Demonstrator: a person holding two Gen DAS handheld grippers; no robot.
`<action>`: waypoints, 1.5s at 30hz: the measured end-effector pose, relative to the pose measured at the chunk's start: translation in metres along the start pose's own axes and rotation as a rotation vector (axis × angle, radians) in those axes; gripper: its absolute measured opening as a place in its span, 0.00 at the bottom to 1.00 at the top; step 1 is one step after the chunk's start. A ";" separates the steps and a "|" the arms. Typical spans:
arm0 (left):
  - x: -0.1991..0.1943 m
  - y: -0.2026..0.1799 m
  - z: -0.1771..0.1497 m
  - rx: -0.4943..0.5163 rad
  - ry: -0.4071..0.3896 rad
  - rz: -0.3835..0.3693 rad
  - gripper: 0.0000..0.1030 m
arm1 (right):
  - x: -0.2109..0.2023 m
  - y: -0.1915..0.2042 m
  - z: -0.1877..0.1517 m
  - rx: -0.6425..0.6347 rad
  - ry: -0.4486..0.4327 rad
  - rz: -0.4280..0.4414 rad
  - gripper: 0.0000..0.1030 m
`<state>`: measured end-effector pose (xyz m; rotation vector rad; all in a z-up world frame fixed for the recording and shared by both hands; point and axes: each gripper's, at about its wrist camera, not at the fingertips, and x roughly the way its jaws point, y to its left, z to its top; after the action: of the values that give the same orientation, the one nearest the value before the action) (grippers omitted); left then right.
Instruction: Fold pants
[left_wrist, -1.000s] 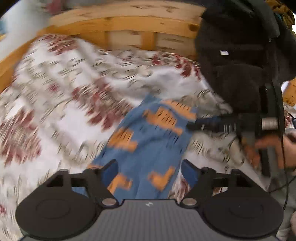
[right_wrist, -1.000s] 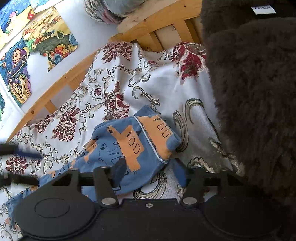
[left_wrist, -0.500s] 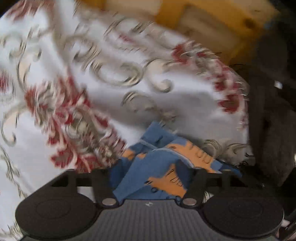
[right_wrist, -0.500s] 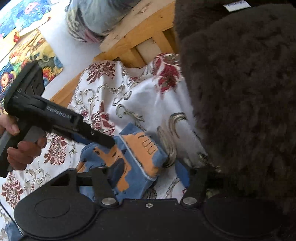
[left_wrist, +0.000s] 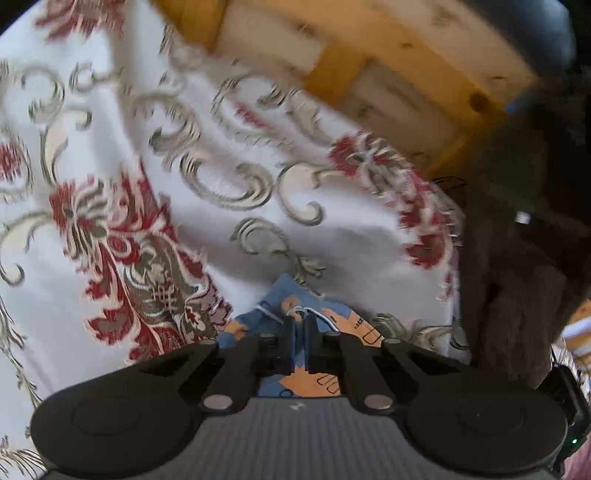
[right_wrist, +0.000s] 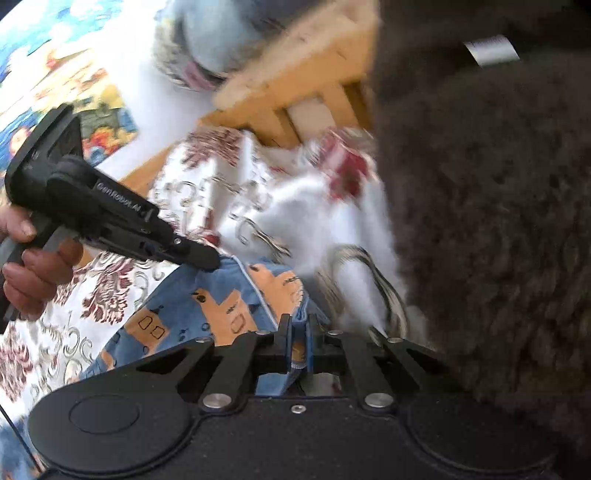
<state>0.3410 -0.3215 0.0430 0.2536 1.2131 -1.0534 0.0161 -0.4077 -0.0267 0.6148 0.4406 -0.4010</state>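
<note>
Left wrist view: the left gripper (left_wrist: 298, 325) is pinching the top edge of the blue pants (left_wrist: 314, 380), its jaws pressed together on a thin bunch of cloth by the white-piped seam. Right wrist view: the right gripper (right_wrist: 298, 332) is pinching a neighbouring corner of the same pants (right_wrist: 207, 310), blue fabric showing between its nearly closed jaws, while the left gripper (right_wrist: 201, 260), carried by the person's hand (right_wrist: 33, 277), is biting the edge further along. The pants are lying crumpled on the floral bedspread (left_wrist: 184, 166), near the wooden bed frame (left_wrist: 369, 81) and just beside a dark fleece garment (right_wrist: 480, 221). The step in hand appears to be taking hold of one edge at two points before spreading or folding. To do it well, both grips should be catching all layers, and the grippers should be drawing apart evenly so that the edge is pulling taut without dragging the bedspread or the fleece along.
</note>
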 end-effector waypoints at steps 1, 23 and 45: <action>-0.008 -0.004 -0.002 0.029 -0.030 0.005 0.04 | -0.003 0.004 0.000 -0.031 -0.019 0.002 0.07; 0.053 -0.015 0.027 0.264 0.065 0.151 0.32 | 0.025 0.014 -0.002 -0.139 0.105 -0.099 0.29; 0.057 -0.058 0.021 0.413 -0.084 0.197 0.16 | 0.027 0.018 -0.003 -0.227 0.008 -0.178 0.14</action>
<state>0.3078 -0.3961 0.0229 0.6294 0.8675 -1.1220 0.0464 -0.3988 -0.0338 0.3580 0.5427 -0.5097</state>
